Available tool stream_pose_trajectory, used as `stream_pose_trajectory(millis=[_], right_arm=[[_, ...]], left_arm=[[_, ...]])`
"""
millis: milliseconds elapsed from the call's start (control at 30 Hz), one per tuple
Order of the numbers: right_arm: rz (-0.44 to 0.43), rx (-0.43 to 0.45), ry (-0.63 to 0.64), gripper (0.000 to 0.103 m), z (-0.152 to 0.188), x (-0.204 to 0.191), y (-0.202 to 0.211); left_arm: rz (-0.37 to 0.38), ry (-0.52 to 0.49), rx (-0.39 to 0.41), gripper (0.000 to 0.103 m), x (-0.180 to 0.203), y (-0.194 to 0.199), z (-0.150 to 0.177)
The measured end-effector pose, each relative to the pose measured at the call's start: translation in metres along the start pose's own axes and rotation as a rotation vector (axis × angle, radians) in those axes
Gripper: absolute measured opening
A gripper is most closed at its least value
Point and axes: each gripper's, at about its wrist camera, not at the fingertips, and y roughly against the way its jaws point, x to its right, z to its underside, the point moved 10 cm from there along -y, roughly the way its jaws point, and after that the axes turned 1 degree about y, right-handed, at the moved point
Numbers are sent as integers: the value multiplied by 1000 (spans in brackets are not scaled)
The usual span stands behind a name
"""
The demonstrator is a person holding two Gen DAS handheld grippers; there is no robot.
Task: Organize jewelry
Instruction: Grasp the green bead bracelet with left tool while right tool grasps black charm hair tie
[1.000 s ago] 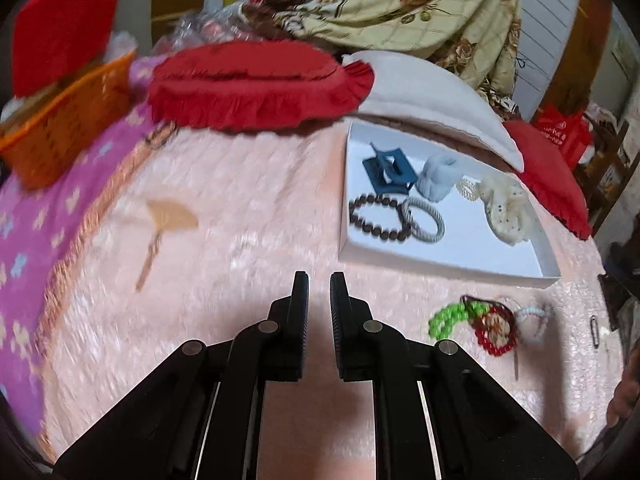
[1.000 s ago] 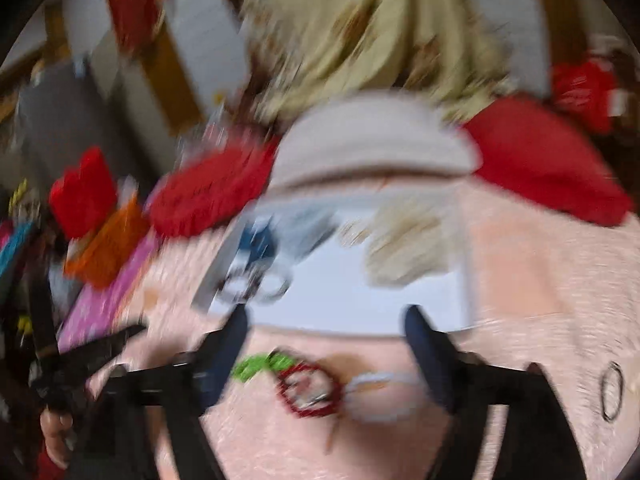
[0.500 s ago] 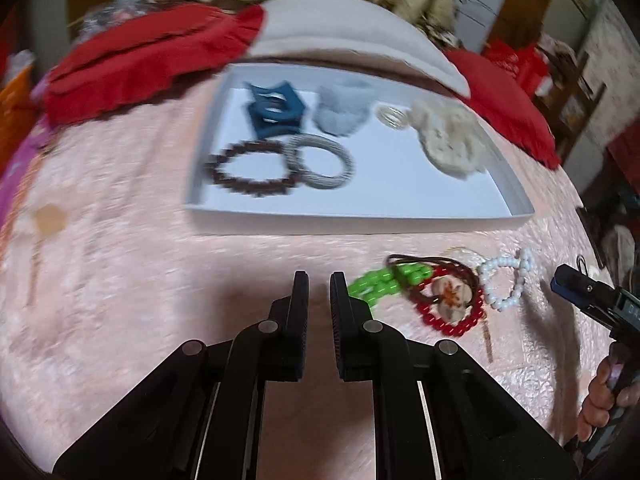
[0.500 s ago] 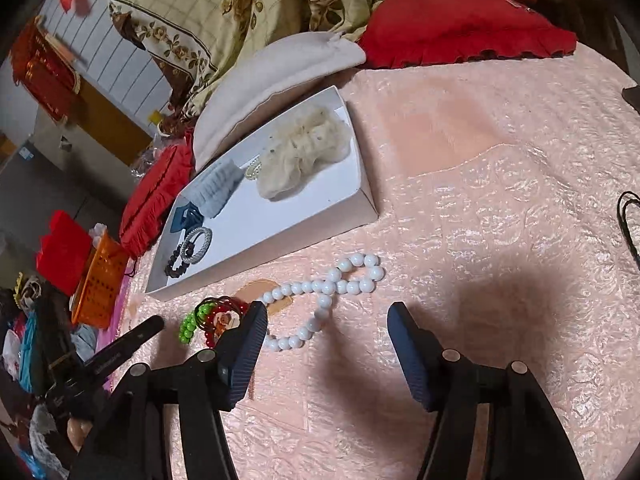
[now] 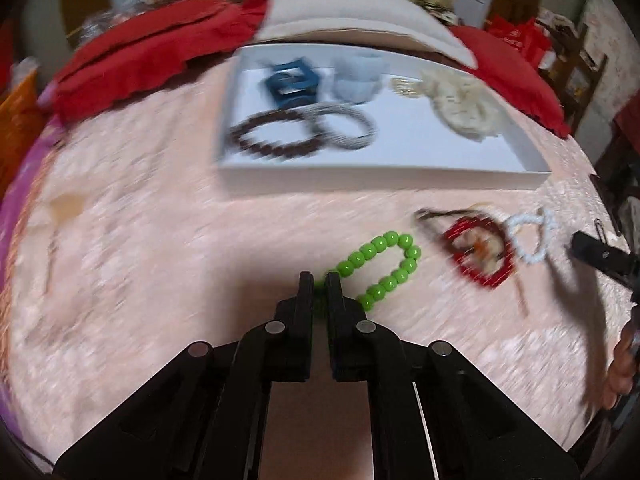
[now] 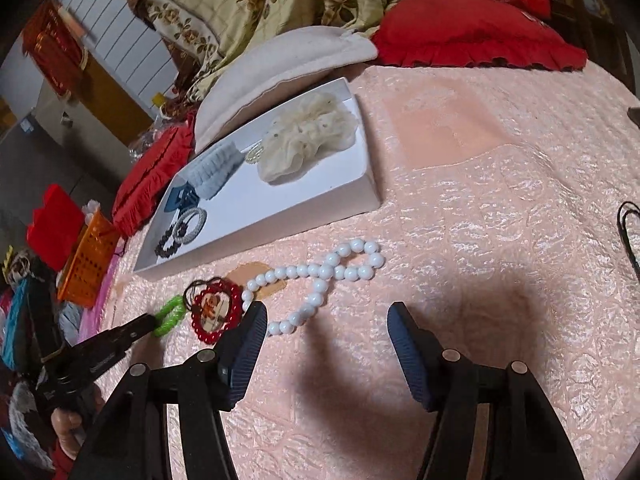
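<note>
A green bead bracelet [image 5: 384, 268] lies on the pink bedspread. My left gripper [image 5: 320, 284] is shut on its near end; the right wrist view shows the same grip, left gripper [image 6: 150, 324] on the green bracelet [image 6: 170, 316]. A red bead bracelet with a charm [image 5: 478, 252] [image 6: 214, 312] and a white pearl string [image 6: 320, 280] [image 5: 530, 236] lie to the right. My right gripper [image 6: 326, 320] is open just short of the pearls. A white tray [image 5: 384, 174] [image 6: 280, 220] behind holds a brown bead bracelet [image 5: 272, 140], a grey bangle [image 5: 344, 128], a blue clip [image 5: 290, 84] and scrunchies.
Red cushions [image 5: 152, 56] [image 6: 472, 36] and a white pillow [image 6: 280, 72] lie behind the tray. An orange basket [image 6: 86, 260] stands at the bed's left edge. A black hair tie [image 6: 628, 232] lies at the far right.
My left gripper moved forward and right and closed on the green bracelet, drawing it away from the red one. My right gripper moved slightly closer to the pearls, still open.
</note>
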Motion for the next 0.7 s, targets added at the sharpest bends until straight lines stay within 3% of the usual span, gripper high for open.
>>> stream_pose_trajectory(millis=[67, 167, 267, 400, 500, 600, 700], right_arm=[[9, -5, 41, 62, 3, -11, -1], [20, -13, 97, 61, 5, -28, -4], [60, -5, 129, 61, 3, -34, -5], [110, -10, 178, 61, 6, -33, -6], [83, -21, 234, 59, 5, -54, -10], [43, -48, 272, 50, 2, -76, -20], [54, -62, 326, 46, -5, -93, -36]], left_arm=[[-36, 29, 7, 5, -22, 6, 4], [-18, 89, 18, 5, -44, 7, 5], [24, 127, 34, 5, -49, 6, 4], [21, 103, 53, 5, -44, 5, 0], [35, 104, 53, 5, -42, 3, -3], [54, 119, 51, 5, -43, 1, -5], [68, 131, 43, 6, -43, 0, -5]])
